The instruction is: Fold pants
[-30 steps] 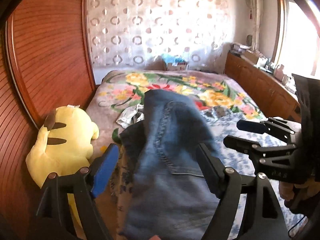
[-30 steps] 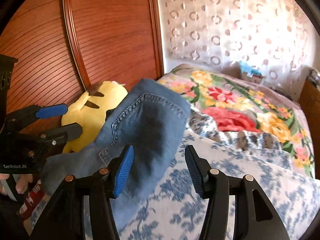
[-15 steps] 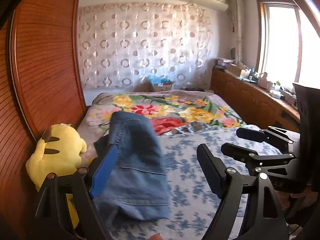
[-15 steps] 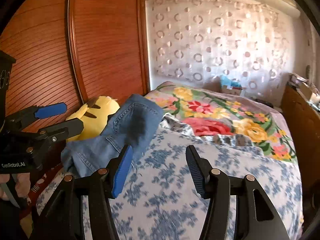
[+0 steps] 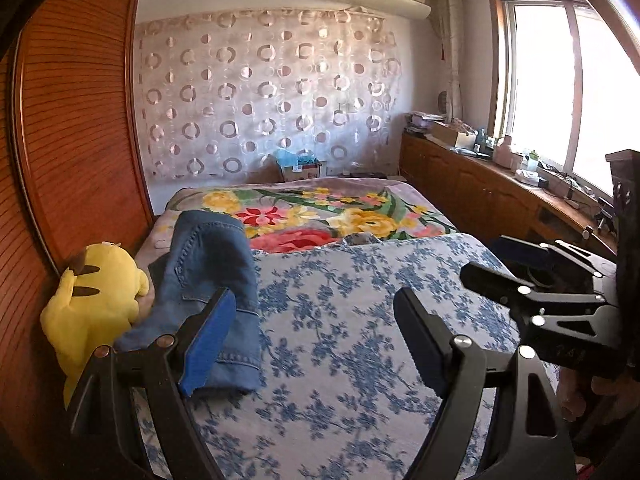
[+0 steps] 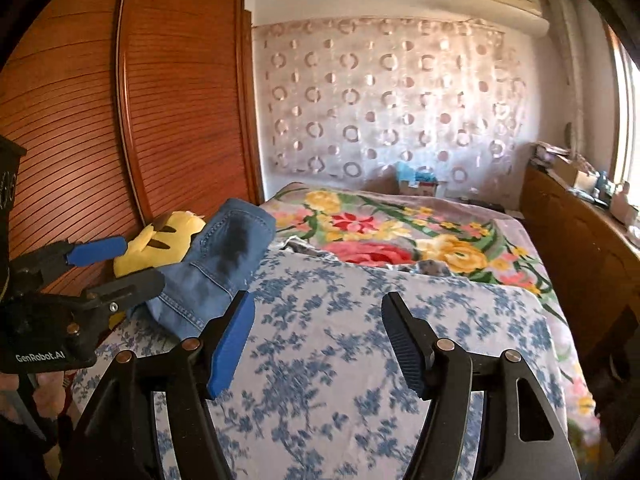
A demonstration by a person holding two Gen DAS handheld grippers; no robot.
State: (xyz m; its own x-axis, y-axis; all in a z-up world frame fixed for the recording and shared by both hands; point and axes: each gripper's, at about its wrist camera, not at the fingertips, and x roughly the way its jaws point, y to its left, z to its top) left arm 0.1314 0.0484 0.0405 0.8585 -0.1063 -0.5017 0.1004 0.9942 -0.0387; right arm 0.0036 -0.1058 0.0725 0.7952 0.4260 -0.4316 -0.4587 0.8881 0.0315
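Folded blue denim pants (image 5: 208,280) lie at the left edge of the bed, on the blue-flowered white sheet (image 5: 340,320), leaning against a yellow plush toy (image 5: 96,296). They also show in the right wrist view (image 6: 220,268). My left gripper (image 5: 312,340) is open and empty, held above the sheet just right of the pants. My right gripper (image 6: 316,344) is open and empty over the middle of the sheet. Each gripper appears in the other's view, the right one (image 5: 516,264) and the left one (image 6: 108,264), both open.
A wooden slatted wardrobe (image 5: 72,140) stands left of the bed. A bright floral blanket (image 5: 320,216) covers the far half. A wooden cabinet (image 5: 480,192) with clutter runs along the right under the window. A cardboard box (image 5: 300,168) sits beyond the bed.
Both grippers have drawn back and risen away from the pants. The pants, which filled the left wrist view a second ago, now lie smaller and lower at the bed's left edge.
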